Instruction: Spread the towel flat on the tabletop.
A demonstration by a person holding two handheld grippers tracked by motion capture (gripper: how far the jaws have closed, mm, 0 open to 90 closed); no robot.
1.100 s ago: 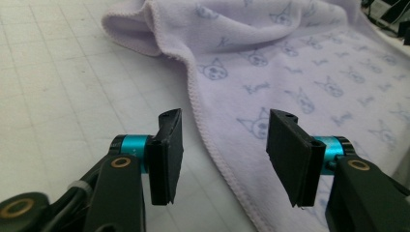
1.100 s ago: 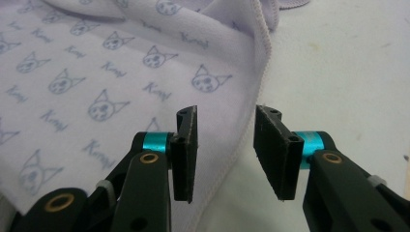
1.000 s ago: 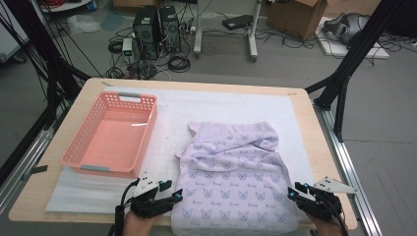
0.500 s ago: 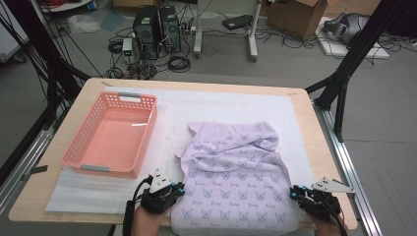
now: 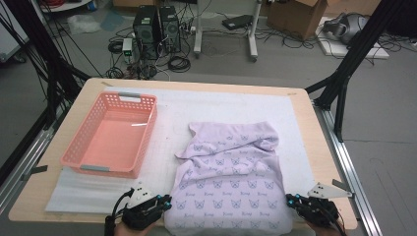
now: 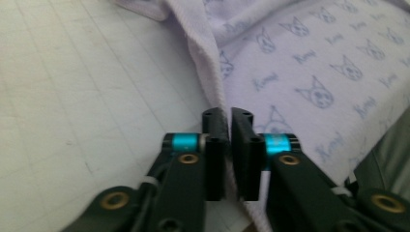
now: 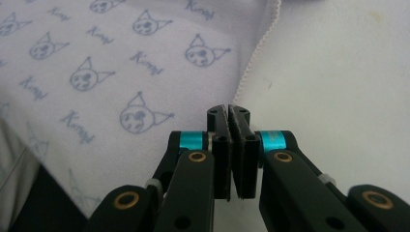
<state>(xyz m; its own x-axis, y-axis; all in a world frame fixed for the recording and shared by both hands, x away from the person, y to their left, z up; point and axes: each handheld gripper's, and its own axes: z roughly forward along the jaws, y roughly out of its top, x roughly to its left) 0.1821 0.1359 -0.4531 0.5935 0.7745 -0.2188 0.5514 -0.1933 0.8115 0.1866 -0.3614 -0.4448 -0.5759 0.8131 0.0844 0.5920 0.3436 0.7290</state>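
Observation:
A lavender towel [image 5: 231, 182] printed with blue cat faces lies crumpled on the white mat, its near end at the table's front edge. My left gripper [image 5: 164, 202] sits at the towel's near left corner. In the left gripper view the towel's [image 6: 314, 58] hem runs into the narrow gap of the left gripper [image 6: 228, 113]; its jaws have just been opening slightly and still pinch the hem. My right gripper [image 5: 291, 200] is at the near right corner. Its jaws have just been closing, and the right gripper [image 7: 228, 108] is shut where the towel's [image 7: 121, 58] stitched edge meets its tips.
A pink plastic basket [image 5: 152, 118] with nothing in it stands on the left of the white mat [image 5: 221, 105]. The wooden table's right edge [image 5: 319, 147] lies close to my right gripper. Beyond the table are computer towers, cables and boxes on the floor.
Both grippers' jaws have come together from open onto the towel's near corners. The left gripper has shifted a little to the right, up to the towel's edge.

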